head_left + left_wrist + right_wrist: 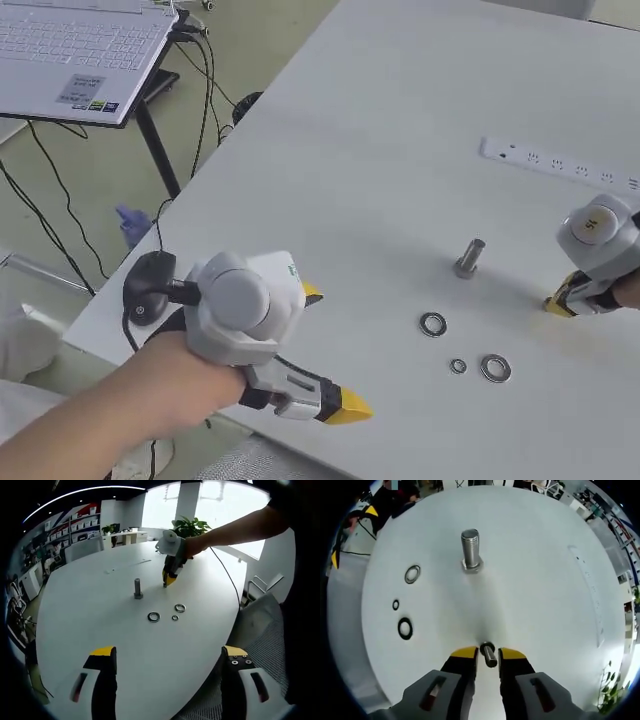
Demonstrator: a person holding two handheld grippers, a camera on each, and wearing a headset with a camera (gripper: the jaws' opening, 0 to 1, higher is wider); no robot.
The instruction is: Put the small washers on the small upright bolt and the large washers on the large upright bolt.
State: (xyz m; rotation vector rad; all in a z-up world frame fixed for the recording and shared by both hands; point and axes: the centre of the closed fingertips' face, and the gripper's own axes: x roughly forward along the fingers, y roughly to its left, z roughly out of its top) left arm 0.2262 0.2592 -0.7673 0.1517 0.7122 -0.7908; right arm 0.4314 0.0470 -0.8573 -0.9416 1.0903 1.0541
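The left tongs (335, 350) hang wide open and empty over the tabletop (380, 150) edge. Nothing is threaded yet: three washers (432, 324) lie loose near the upright large bolt (469, 258). The right gripper view settles what the head view cannot: the right tongs (488, 652) are closed on the small bolt (488, 656).

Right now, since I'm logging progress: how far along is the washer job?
Done: the large steel upright bolt stands bare. In hand: the right gripper pinches the small steel bolt; the left gripper is open. Left: all three steel ring washers lie loose on the white table.
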